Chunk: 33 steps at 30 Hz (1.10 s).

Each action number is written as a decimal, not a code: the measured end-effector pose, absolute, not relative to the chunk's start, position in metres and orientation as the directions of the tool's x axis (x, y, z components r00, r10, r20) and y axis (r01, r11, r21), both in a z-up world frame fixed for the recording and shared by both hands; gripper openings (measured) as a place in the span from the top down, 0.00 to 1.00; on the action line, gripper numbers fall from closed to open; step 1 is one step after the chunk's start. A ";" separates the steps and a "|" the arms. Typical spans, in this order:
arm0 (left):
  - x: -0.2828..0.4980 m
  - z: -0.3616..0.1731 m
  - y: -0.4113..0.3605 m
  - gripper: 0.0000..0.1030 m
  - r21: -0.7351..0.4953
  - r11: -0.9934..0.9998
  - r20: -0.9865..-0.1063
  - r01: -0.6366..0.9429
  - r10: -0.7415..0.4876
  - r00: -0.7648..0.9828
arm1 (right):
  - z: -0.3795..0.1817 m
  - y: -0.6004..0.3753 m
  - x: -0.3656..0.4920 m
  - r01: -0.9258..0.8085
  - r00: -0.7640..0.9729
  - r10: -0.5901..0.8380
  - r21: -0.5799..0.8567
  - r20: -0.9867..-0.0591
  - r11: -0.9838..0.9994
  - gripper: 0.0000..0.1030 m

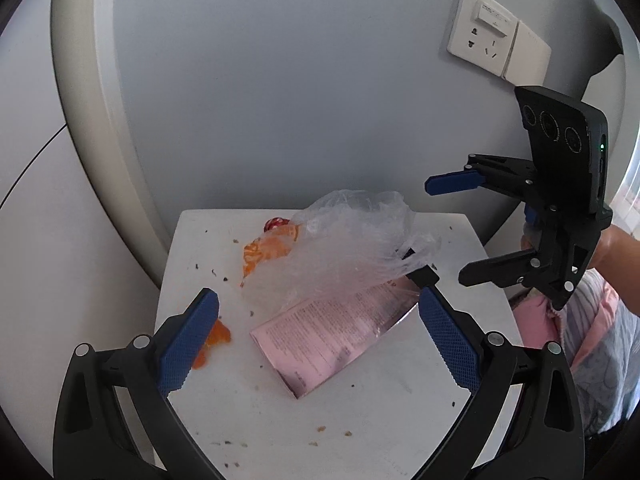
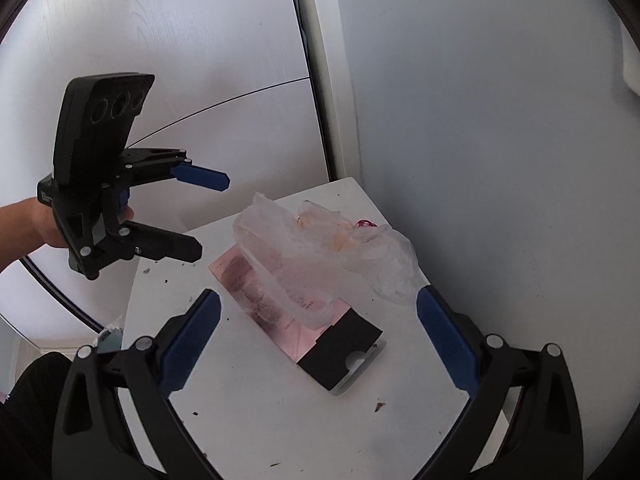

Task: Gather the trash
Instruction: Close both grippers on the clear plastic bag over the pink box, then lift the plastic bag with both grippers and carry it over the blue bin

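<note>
Currently, we record the following.

Left gripper (image 1: 318, 328): we hold it above the near part of the small white table (image 1: 280, 420), fingers spread wide and clasping nothing. The pink printed packet (image 1: 332, 332) lies framed between them, which we judge puts this tool in line for a first pick.

Right gripper (image 2: 318, 332): likewise spread wide and empty, held over the table from the other side. Its spread brackets the packet's black end (image 2: 344, 354) and the low edge of the clear plastic bag (image 2: 320, 260).

Trash, bag: crumpled and loose, it drapes over the far half of the packet and touches it. We judge it light and liable to shift or drag along if the packet is pulled.

Trash, peel: one orange peel piece (image 1: 272, 252) lies at the bag's far-left edge, partly under the film; a smaller orange scrap (image 1: 214, 340) sits just beside the left gripper's left finger (image 1: 188, 344).

Trash, small item: a red-and-white round object (image 1: 276, 223) rests near the table's far edge; what it is, we cannot tell.

Crumbs: dark specks (image 1: 216, 272) are scattered over the tabletop.

Surroundings: a wall socket (image 1: 484, 28) is mounted above the table.

Collection bin: none visible in either view.

Progress: we judge collection not yet begun, all items lying on the table.
</note>
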<state>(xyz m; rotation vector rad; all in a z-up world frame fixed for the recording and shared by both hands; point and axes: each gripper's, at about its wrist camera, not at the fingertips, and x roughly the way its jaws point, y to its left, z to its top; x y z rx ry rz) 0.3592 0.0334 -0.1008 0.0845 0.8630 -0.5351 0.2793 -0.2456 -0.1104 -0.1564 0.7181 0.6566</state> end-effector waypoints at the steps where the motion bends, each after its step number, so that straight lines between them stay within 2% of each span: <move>1: 0.363 -0.102 0.032 0.06 -0.145 0.858 -0.741 0.492 -0.423 0.521 | -0.112 -0.245 0.283 -0.608 0.560 0.505 0.088 -0.657 0.789 0.07; 8: 0.381 -0.114 0.020 0.08 -0.161 0.806 -0.744 0.569 -0.478 0.467 | -0.120 -0.239 0.311 -0.622 0.529 0.520 0.110 -0.671 0.775 0.07; 10: 0.384 -0.118 0.017 0.20 -0.165 0.794 -0.750 0.586 -0.487 0.448 | -0.122 -0.237 0.316 -0.629 0.517 0.523 0.113 -0.678 0.769 0.07; 15: 0.389 -0.122 0.018 0.35 -0.179 0.792 -0.748 0.584 -0.495 0.443 | -0.129 -0.237 0.325 -0.622 0.501 0.503 0.111 -0.705 0.775 0.09; 17: 0.388 -0.123 0.020 0.43 -0.184 0.792 -0.745 0.582 -0.499 0.443 | -0.131 -0.238 0.325 -0.628 0.485 0.502 0.114 -0.716 0.770 0.30; 18: 0.389 -0.124 0.020 0.48 -0.185 0.792 -0.746 0.581 -0.499 0.442 | -0.132 -0.239 0.325 -0.626 0.481 0.502 0.118 -0.719 0.770 0.32; 20: 0.388 -0.125 0.019 0.60 -0.180 0.795 -0.750 0.579 -0.492 0.442 | -0.132 -0.241 0.322 -0.622 0.478 0.498 0.121 -0.724 0.773 0.42; 21: 0.388 -0.125 0.018 0.70 -0.179 0.796 -0.752 0.578 -0.489 0.441 | -0.133 -0.242 0.321 -0.618 0.476 0.497 0.126 -0.725 0.776 0.46; 23: 0.388 -0.126 0.017 0.75 -0.182 0.798 -0.753 0.574 -0.489 0.441 | -0.135 -0.244 0.322 -0.608 0.467 0.502 0.148 -0.728 0.780 0.64; 24: 0.387 -0.126 0.017 0.79 -0.182 0.800 -0.753 0.572 -0.488 0.442 | -0.137 -0.244 0.323 -0.604 0.460 0.503 0.158 -0.732 0.782 0.69; 25: 0.389 -0.125 0.018 0.87 -0.182 0.802 -0.753 0.569 -0.486 0.444 | -0.138 -0.244 0.323 -0.601 0.453 0.505 0.166 -0.735 0.781 0.78; 28: 0.388 -0.123 0.015 0.96 -0.181 0.804 -0.752 0.567 -0.485 0.447 | -0.141 -0.243 0.320 -0.592 0.447 0.503 0.177 -0.740 0.786 0.85; 33: 0.382 -0.121 0.015 0.98 -0.185 0.804 -0.743 0.566 -0.491 0.454 | -0.143 -0.236 0.322 -0.581 0.466 0.493 0.166 -0.735 0.797 0.92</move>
